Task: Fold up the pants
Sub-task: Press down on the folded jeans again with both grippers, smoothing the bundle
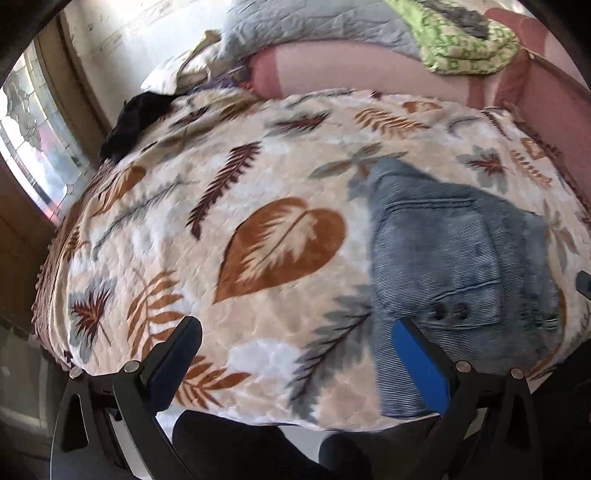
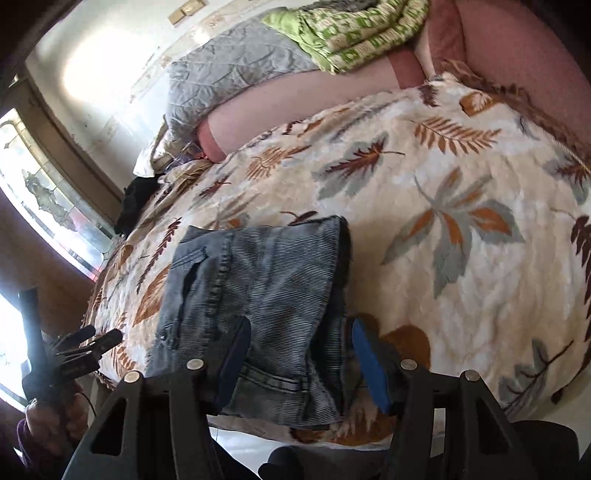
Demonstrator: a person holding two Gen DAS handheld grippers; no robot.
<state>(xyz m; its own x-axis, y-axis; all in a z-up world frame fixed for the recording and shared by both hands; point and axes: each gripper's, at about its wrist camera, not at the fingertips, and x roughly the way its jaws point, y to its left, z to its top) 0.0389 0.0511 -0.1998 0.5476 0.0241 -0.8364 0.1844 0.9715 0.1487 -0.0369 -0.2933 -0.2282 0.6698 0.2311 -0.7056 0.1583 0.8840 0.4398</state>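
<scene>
The pants are grey-blue denim, folded into a compact stack [image 1: 458,266] on the leaf-patterned blanket [image 1: 258,177], near the bed's front edge. In the left wrist view they lie to the right of my left gripper [image 1: 295,328], which is open and empty above the blanket; its right finger [image 1: 417,354] overlaps the stack's near left edge in view. In the right wrist view the folded pants [image 2: 258,280] lie straight ahead. My right gripper [image 2: 301,332] is open, its fingers hovering over the stack's near end, holding nothing. The left gripper [image 2: 85,343] shows at far left.
A pink bolster [image 1: 362,70], grey quilted pillow [image 1: 314,33] and green patterned cloth [image 1: 465,40] lie at the head of the bed. A black garment [image 1: 136,118] sits at the far left corner by the window [image 1: 33,147]. The bed's front edge runs just below the grippers.
</scene>
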